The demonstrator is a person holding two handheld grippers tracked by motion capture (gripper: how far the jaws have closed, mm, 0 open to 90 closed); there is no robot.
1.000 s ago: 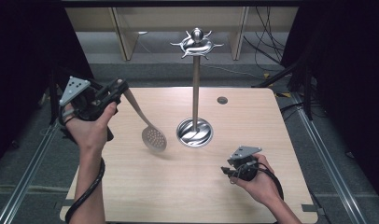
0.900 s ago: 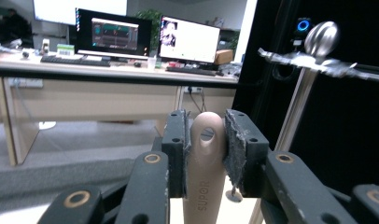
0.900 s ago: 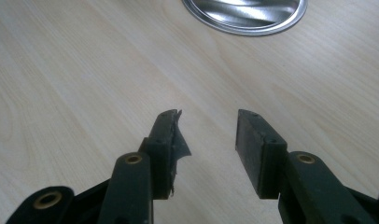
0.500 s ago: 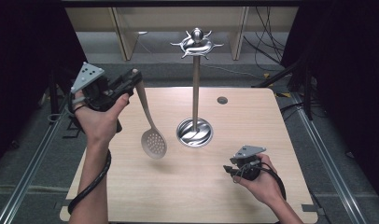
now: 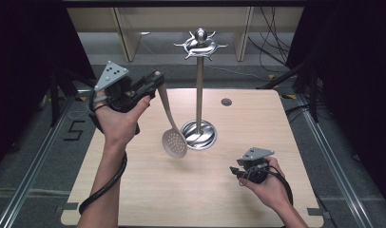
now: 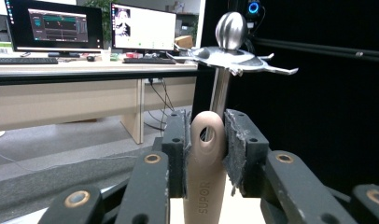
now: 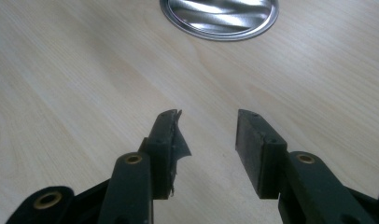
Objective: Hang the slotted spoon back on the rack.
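Observation:
A beige slotted spoon [image 5: 174, 141] hangs in the air left of a steel utensil stand [image 5: 199, 90], its perforated head low above the table. My left gripper [image 5: 155, 81] is shut on the spoon's handle [image 6: 205, 158] near the hanging hole, raised at the table's far left. In the left gripper view the stand's hooked top [image 6: 232, 51] shows just beyond the handle's tip. My right gripper [image 5: 238, 172] rests low at the front right of the table, open, with bare wood between its pads [image 7: 253, 140]. The stand's round base [image 7: 220, 14] lies ahead of it.
The light wooden table [image 5: 148, 194] has a small dark disc [image 5: 226, 101] near its far edge. Desks with monitors [image 6: 54, 25] stand beyond the table. Black curtains hang on both sides. Metal floor rails [image 5: 39, 156] run along the table's left and right.
My left hand has lifted the spoon and carried it farther from the person and toward the stand; the spoon's head has swung closer to the stand's base. The right hand has stayed put.

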